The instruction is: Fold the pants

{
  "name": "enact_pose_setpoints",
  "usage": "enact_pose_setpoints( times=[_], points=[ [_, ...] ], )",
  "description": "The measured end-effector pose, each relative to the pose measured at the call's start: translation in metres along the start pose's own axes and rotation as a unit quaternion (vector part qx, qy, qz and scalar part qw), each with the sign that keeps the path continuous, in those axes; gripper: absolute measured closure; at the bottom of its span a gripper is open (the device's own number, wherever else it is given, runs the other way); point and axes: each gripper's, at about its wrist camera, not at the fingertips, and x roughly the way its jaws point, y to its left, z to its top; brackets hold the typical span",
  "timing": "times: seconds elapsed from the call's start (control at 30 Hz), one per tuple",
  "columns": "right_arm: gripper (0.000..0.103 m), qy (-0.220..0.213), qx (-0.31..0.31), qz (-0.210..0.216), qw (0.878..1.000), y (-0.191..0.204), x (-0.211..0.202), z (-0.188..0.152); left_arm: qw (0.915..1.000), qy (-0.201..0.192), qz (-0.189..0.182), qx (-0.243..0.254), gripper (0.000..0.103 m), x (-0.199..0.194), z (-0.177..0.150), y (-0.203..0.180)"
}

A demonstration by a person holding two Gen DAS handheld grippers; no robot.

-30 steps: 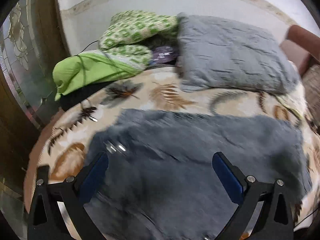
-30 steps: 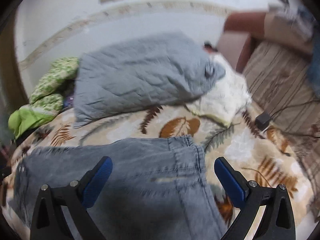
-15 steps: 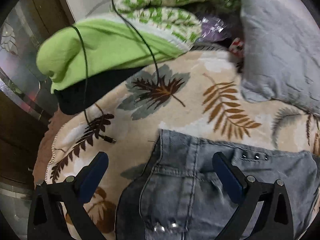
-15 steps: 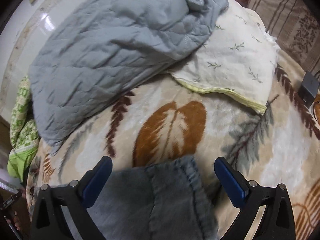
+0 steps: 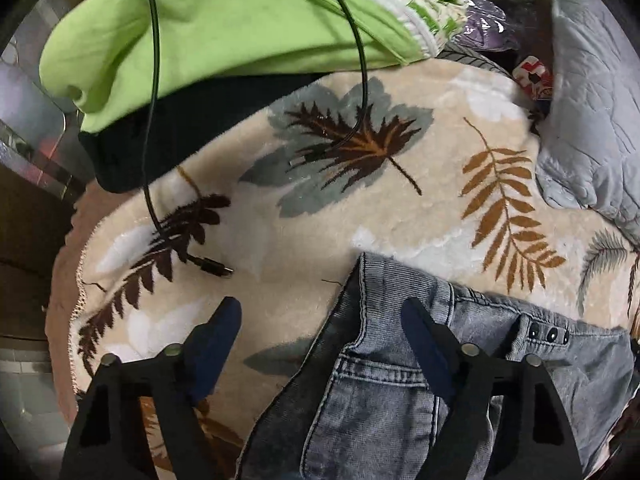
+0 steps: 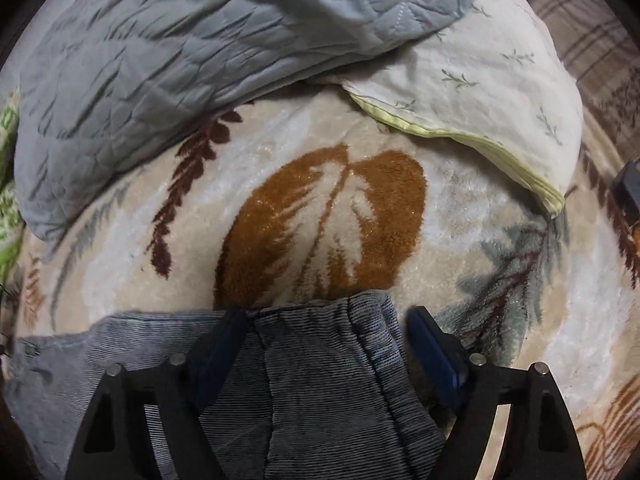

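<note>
Grey-blue jeans point(image 5: 392, 392) lie flat on a leaf-patterned blanket point(image 5: 400, 212). In the left wrist view their corner with a pocket seam sits at the bottom right. My left gripper point(image 5: 320, 316) points steeply down over that corner; its jaws are closing with the jeans' edge between them, and the pads are apart from the cloth. In the right wrist view the other corner of the jeans point(image 6: 320, 360) lies between the fingers of my right gripper point(image 6: 328, 316). Its jaws are closing too and do not pinch the cloth.
A green blanket point(image 5: 220, 20) and a black cable point(image 5: 152, 120) with its plug point(image 5: 212, 267) lie to the far left. A grey quilted pillow point(image 6: 200, 40) and a cream pillow point(image 6: 480, 92) lie beyond the jeans. A dark charger block point(image 6: 628, 188) sits at the right edge.
Both grippers have dropped and moved forward to the far corners of the jeans, tilting more steeply down. Their jaws have narrowed from fully wide.
</note>
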Motion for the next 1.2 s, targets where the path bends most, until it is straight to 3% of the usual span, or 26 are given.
enact_pose_setpoints(
  times=[0.03,0.1,0.27,0.37,0.57,0.67,0.7,0.77,0.8,0.9,1.03,1.2],
  points=[
    [0.022,-0.002,-0.001,-0.002,1.000,0.001,0.000,0.000,1.0000,0.001,-0.003,-0.001,0.024,0.003,0.002,0.000],
    [0.027,-0.009,-0.001,-0.007,1.000,0.002,-0.001,-0.001,0.9999,0.007,-0.010,-0.011,0.039,0.010,0.006,-0.001],
    [0.036,-0.028,-0.004,-0.007,1.000,0.006,-0.008,-0.005,0.9970,0.035,-0.063,-0.028,0.054,0.028,0.009,-0.009],
    [0.036,-0.030,0.000,-0.001,1.000,0.001,-0.012,-0.007,0.9966,0.032,-0.074,-0.014,0.055,0.031,0.010,-0.018],
    [0.036,-0.034,0.006,0.001,0.999,0.003,-0.016,-0.005,0.9936,0.035,-0.095,-0.049,0.079,0.045,0.018,-0.011],
    [0.037,-0.037,0.007,0.004,0.999,0.002,-0.012,-0.008,0.9932,0.025,-0.101,-0.051,0.096,0.047,0.019,-0.015],
    [0.039,-0.038,0.007,0.005,0.999,0.001,-0.011,-0.006,0.9934,0.020,-0.101,-0.050,0.097,0.045,0.018,-0.017],
    [0.065,-0.047,0.016,0.010,0.999,-0.005,-0.013,-0.005,0.9936,0.007,-0.101,-0.050,0.099,0.040,0.015,-0.020],
    [0.070,-0.054,0.025,0.019,0.998,-0.010,-0.017,-0.005,0.9924,-0.003,-0.109,-0.057,0.099,0.034,0.013,-0.020],
    [0.070,-0.054,0.058,0.060,0.995,-0.026,-0.024,-0.004,0.9879,-0.041,-0.133,-0.068,0.100,0.014,0.012,-0.014],
    [0.072,-0.065,0.064,0.084,0.992,-0.033,-0.036,-0.007,0.9798,-0.063,-0.169,-0.086,0.100,-0.015,0.009,-0.003],
    [0.073,-0.100,0.076,0.121,0.985,-0.034,-0.065,-0.010,0.9734,-0.097,-0.194,-0.073,0.100,-0.064,-0.007,-0.007]
  ],
)
